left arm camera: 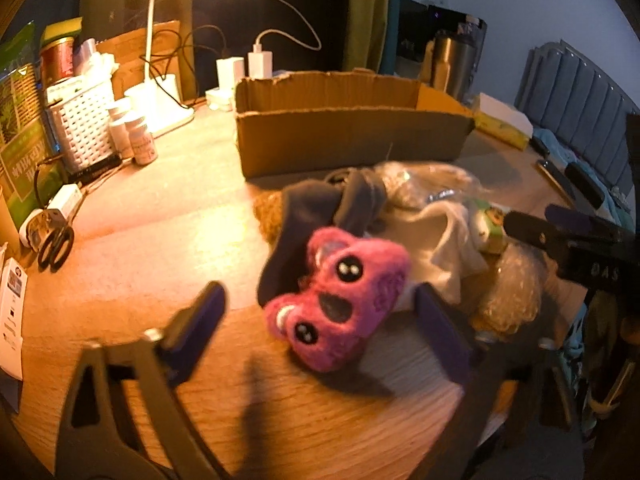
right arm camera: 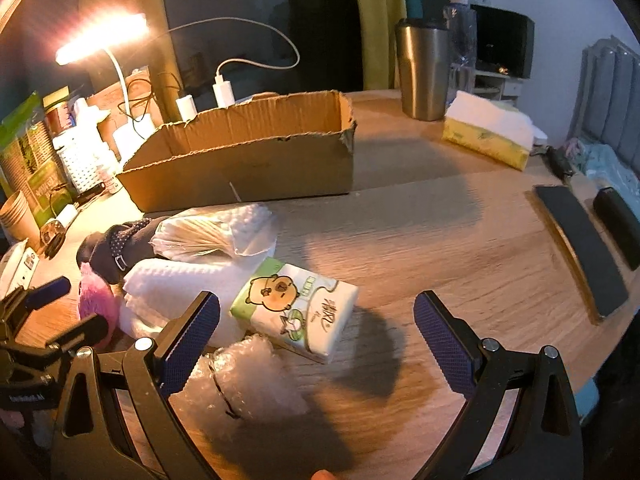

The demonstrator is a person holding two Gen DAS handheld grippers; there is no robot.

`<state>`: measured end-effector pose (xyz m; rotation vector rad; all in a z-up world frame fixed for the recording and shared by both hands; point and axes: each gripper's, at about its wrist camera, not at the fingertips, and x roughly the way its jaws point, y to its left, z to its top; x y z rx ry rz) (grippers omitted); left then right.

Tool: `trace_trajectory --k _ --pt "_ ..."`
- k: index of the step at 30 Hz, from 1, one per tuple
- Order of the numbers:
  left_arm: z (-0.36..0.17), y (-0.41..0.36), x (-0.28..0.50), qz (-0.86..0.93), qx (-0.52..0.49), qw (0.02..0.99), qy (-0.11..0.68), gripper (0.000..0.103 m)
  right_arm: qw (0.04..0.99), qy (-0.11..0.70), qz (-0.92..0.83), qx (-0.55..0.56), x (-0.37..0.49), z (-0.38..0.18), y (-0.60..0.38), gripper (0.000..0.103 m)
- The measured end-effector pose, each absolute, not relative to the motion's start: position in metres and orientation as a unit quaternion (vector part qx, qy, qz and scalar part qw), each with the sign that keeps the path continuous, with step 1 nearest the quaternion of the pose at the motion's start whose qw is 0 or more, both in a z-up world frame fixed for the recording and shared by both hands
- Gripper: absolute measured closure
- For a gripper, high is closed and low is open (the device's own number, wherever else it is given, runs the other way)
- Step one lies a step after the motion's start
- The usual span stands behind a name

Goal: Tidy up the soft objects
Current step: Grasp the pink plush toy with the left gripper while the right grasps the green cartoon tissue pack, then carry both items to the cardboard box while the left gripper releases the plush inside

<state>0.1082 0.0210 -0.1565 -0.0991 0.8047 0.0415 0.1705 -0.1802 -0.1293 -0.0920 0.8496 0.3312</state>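
Nearest me, I had the left tool (left arm camera: 320, 328) spread wide around the pink plush toy (left arm camera: 340, 296), its pads standing clear on either side and pinching nothing. The toy lay at the near edge of the pile, leaning against a dark sock (left arm camera: 316, 216) and a white cloth (left arm camera: 444, 248). My worry was that closing from there would catch the cloth under the right-hand pad (left arm camera: 440, 332) and drag it along with the toy, or squeeze the round plush off-centre so it popped out toward the near edge of the tabletop (left arm camera: 168, 240).

My right tool (right arm camera: 316, 340) was also spread and empty, hovering above the tissue pack (right arm camera: 296, 312) with the bubble wrap (right arm camera: 256, 384) just beside its left pad (right arm camera: 192, 344). If I lowered it as it stood, that pad could have snagged the wrap, and the slippery pack could have skidded instead of being gripped.

The two tools were working close together over one heap, so I judged a collision between them possible if both closed in at once.

Farther off, the cardboard box (right arm camera: 248, 168) sat open and looked empty. Its torn rim seemed low but ragged, and a dangling cloth could have caught on it. Beyond, the lamp (right arm camera: 100, 36) and its cables (right arm camera: 256, 44) crowded the far left.
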Motion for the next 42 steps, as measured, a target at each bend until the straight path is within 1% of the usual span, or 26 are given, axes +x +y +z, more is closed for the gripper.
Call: trace_trajectory --k 2,3,5,8,14,15,16,17,27,42 --pt "-0.159 0.018 0.108 0.018 -0.043 0.917 0.396 0.024 0.895 0.414 0.162 -0.046 0.173 -0.133 -0.178 0.003" --pt "-0.160 0.017 0.108 0.018 -0.039 0.916 0.399 0.032 0.893 0.417 0.162 -0.046 0.175 -0.135 -0.177 0.003" --pt "-0.161 0.015 0.108 0.018 -0.031 0.916 0.400 0.041 0.891 0.421 0.164 -0.045 0.178 -0.138 -0.176 0.003" --pt "-0.160 0.012 0.105 0.017 -0.023 0.919 0.394 0.044 0.888 0.425 0.167 -0.046 0.181 -0.141 -0.173 0.003" --pt "-0.153 0.009 0.098 0.015 -0.005 0.928 0.373 0.046 0.885 0.431 0.172 -0.047 0.182 -0.146 -0.170 0.005" --pt "-0.151 0.008 0.097 0.015 -0.001 0.931 0.366 0.047 0.885 0.430 0.173 -0.047 0.182 -0.145 -0.170 0.008" --pt "-0.150 0.008 0.097 0.015 0.000 0.932 0.363 0.047 0.885 0.429 0.173 -0.049 0.181 -0.145 -0.170 0.019" --pt "-0.147 0.008 0.095 0.014 0.001 0.933 0.359 0.047 0.885 0.430 0.173 -0.051 0.181 -0.145 -0.170 0.023" --pt "-0.127 0.009 0.088 0.012 0.003 0.944 0.331 0.047 0.893 0.413 0.173 -0.053 0.175 -0.132 -0.174 0.024" --pt "-0.087 0.017 0.113 0.005 -0.023 0.960 0.277 0.047 0.915 0.359 0.179 -0.046 0.189 -0.082 -0.181 0.024"
